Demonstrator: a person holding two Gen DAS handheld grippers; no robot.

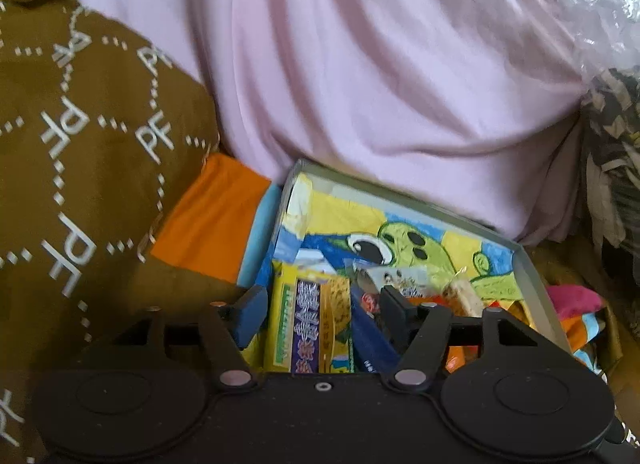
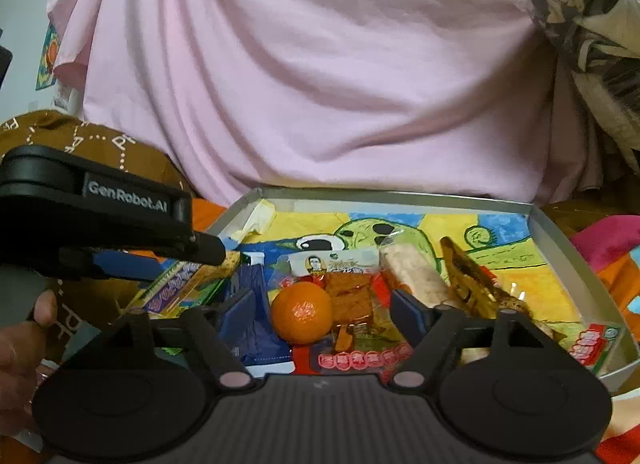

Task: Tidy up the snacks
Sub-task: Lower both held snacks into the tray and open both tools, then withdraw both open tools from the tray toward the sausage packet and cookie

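One grey tray [image 2: 560, 232] with a cartoon-printed floor holds the snacks: one orange [image 2: 301, 312], one yellow packet [image 1: 308, 328], one blue packet [image 2: 250, 304], one rice bar [image 2: 412, 276], one red sachet [image 2: 352, 304]. Left tool [image 1: 320, 306] spread wide over the yellow packet, grasping nothing. Right tool [image 2: 322, 314] spread wide, flanking the orange, released.

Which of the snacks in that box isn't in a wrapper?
The orange, round and bare between the right gripper's open fingers. Everything around it in the tray is wrapped, such as the yellow packet.
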